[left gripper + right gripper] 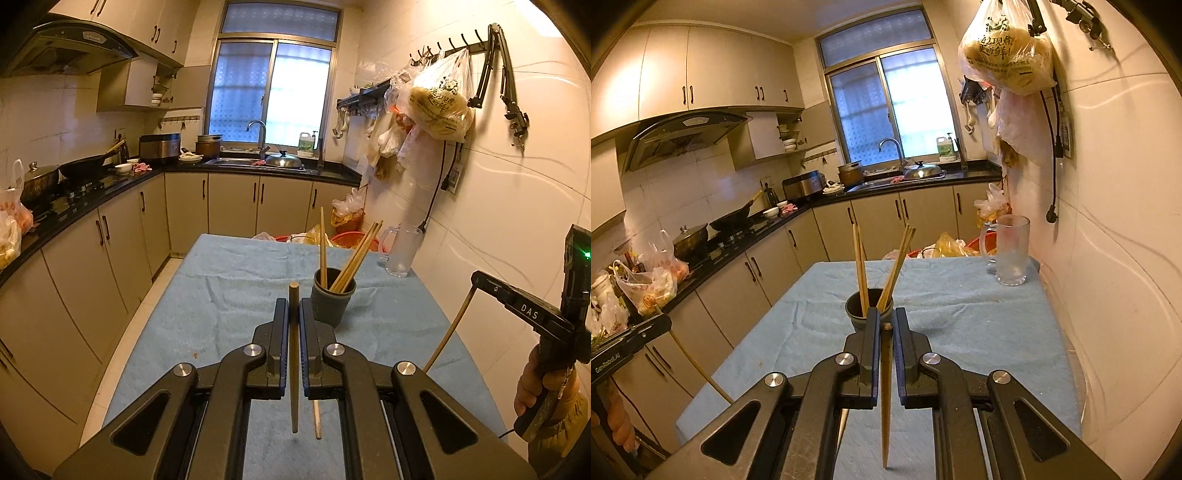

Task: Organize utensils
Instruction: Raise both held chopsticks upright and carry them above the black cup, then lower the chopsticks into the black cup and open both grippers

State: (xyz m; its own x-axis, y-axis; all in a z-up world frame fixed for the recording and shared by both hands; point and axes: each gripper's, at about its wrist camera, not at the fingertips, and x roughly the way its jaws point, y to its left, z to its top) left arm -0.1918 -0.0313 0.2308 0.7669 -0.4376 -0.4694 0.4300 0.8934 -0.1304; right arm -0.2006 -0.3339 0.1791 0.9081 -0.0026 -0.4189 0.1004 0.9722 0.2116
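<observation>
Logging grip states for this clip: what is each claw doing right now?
Left claw: closed on a chopstick.
Right claw: closed on another chopstick.

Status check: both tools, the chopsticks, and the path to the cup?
Left tool shut on a chopstick. Right tool shut on another chopstick. Dark cup upright on the blue cloth, holding several chopsticks. Nothing blocks the cup; glass mug stands clear.
</observation>
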